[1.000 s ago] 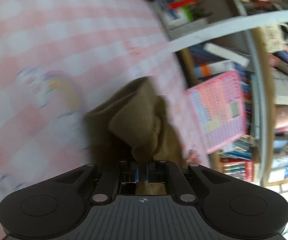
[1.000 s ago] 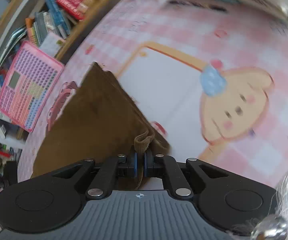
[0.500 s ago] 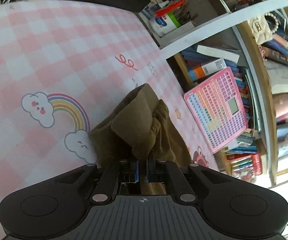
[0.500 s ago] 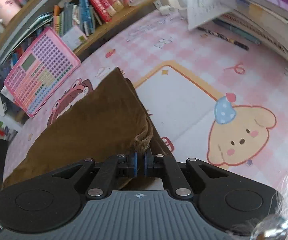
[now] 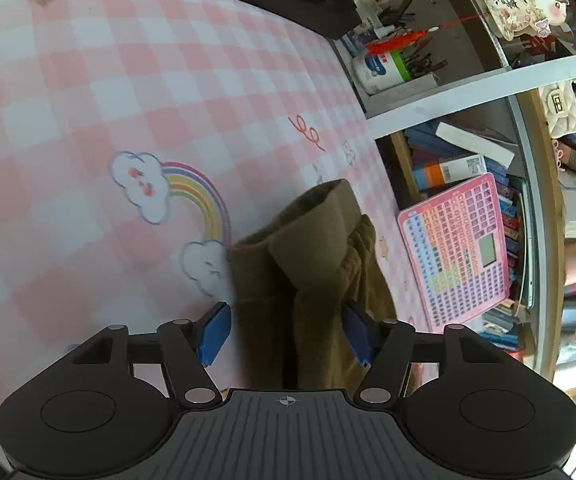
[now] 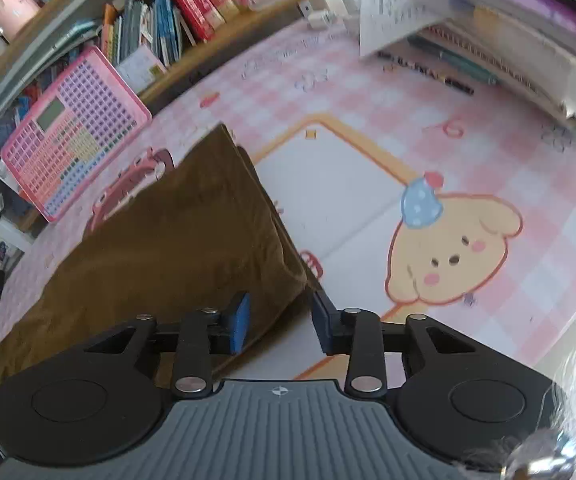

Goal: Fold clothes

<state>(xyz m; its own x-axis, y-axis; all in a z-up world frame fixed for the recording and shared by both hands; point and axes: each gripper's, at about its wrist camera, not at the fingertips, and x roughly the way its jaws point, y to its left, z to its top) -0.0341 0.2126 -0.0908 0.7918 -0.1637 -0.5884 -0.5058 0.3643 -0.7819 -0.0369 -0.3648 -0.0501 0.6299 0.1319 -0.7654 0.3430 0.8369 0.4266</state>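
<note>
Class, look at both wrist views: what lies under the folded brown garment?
The brown garment rests on the pink checked mat. Part of a reddish cartoon print shows beside it; the remainder underneath is covered.

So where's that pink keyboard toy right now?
The pink keyboard toy leans against the bookshelf at the mat's edge, just beyond the folded brown garment.
</note>
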